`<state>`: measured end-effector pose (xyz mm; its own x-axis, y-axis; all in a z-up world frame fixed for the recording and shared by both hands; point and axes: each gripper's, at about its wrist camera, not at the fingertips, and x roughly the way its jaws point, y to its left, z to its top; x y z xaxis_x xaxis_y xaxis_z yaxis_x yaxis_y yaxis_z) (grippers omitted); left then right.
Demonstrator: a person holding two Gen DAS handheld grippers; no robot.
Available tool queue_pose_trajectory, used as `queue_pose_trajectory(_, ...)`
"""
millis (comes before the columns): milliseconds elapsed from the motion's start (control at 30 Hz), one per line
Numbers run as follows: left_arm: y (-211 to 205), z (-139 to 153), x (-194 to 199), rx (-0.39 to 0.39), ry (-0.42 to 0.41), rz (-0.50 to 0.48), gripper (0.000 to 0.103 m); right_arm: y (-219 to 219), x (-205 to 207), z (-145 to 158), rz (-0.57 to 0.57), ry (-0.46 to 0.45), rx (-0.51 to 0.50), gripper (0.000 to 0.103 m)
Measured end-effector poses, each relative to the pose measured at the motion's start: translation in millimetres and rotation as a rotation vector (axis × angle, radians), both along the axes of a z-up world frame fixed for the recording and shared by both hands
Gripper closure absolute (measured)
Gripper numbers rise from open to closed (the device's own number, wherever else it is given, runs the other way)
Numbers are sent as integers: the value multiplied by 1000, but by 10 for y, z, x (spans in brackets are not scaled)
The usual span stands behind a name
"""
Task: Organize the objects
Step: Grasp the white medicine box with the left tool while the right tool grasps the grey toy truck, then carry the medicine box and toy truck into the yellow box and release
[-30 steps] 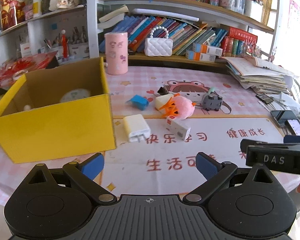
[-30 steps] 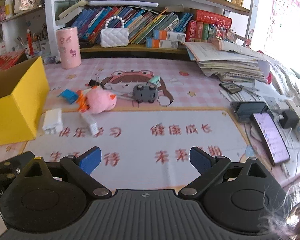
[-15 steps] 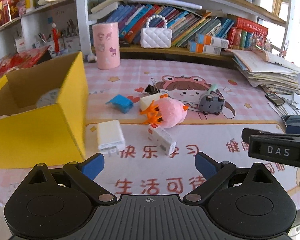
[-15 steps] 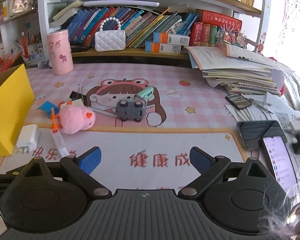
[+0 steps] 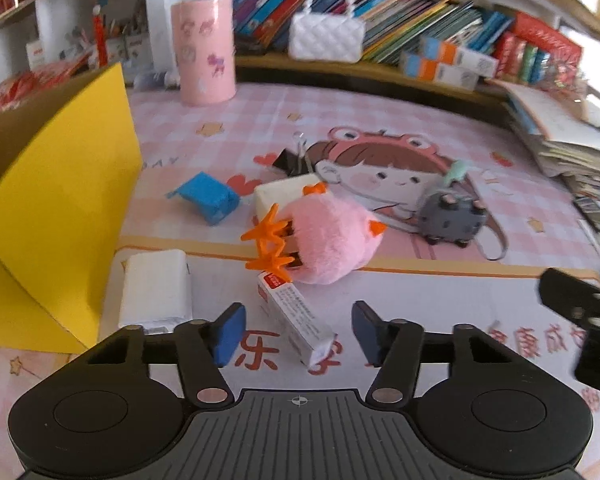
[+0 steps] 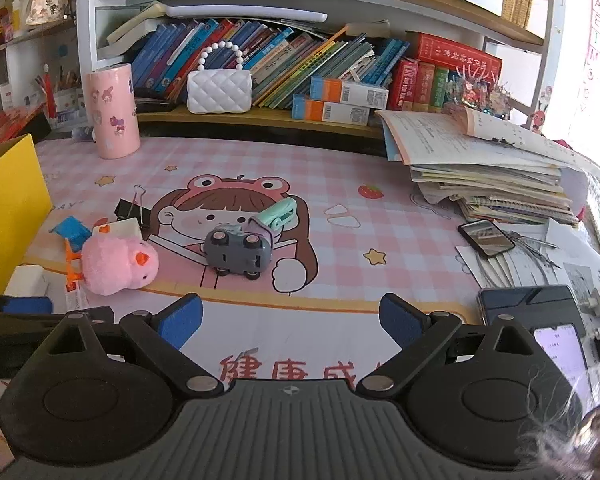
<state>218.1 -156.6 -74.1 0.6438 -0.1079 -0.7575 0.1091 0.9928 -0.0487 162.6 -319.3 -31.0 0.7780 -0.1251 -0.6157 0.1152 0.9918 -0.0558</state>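
From the left wrist view, the left gripper (image 5: pixel 298 334) is closing with the near end of a small white carton (image 5: pixel 296 318) lying between its fingers (image 5: pixel 229 334); the pads do not yet touch it. The carton lies slantwise on the tabletop (image 5: pixel 440 304), its far end just under a pink plush toy (image 5: pixel 328 240), with a white charger (image 5: pixel 156 290) beside it and the yellow box (image 5: pixel 56 216) at the left. A good pick would probably square the fingers across the carton's narrow sides, well short of the plush, so only the carton lifts. From the right wrist view, the right gripper (image 6: pixel 290 322) hangs wide open and empty above the tabletop, short of a grey toy car (image 6: pixel 236 250); it should stay clear.
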Motion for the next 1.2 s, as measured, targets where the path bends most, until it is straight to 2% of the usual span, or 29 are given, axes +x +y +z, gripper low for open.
queue_pose_trajectory(133, 48, -68, 68, -13, 9, 11, 82, -6, 79, -20, 25, -5, -1, 8)
queue_pose_trajectory(200, 100, -65, 76, -19, 15, 13, 90, 13, 142, -40, 43, -4, 2, 8)
queue_pose_trajectory(433, 353, 26, -109, -97, 80, -24, 90, 152, 476, -178, 113, 8, 13, 7)
queue_pose_trajectory(567, 520, 117, -292, -154, 84, -16, 90, 233, 748, -303, 126, 10, 3, 7)
queue_pose_trajectory(833, 781, 275, -493, -191, 63, 22, 90, 243, 1204, -577, 110, 34, -21, 11)
queue_pose_trajectory(933, 836, 284, -558, -195, 72, 25, 90, 220, 1299, -675, 112, 55, -24, 20)
queue_pose_trajectory(967, 854, 288, -578, -195, 72, 25, 90, 196, 1306, -685, 111, 50, -1, 28)
queue_pose_trajectory(1000, 875, 292, -596, -196, 70, 25, 90, 172, 1309, -685, 113, 50, 27, 40)
queue_pose_trajectory(1200, 949, 328, -672, -217, 44, 11, 90, 179, 1137, -543, 108, 40, 46, 41)
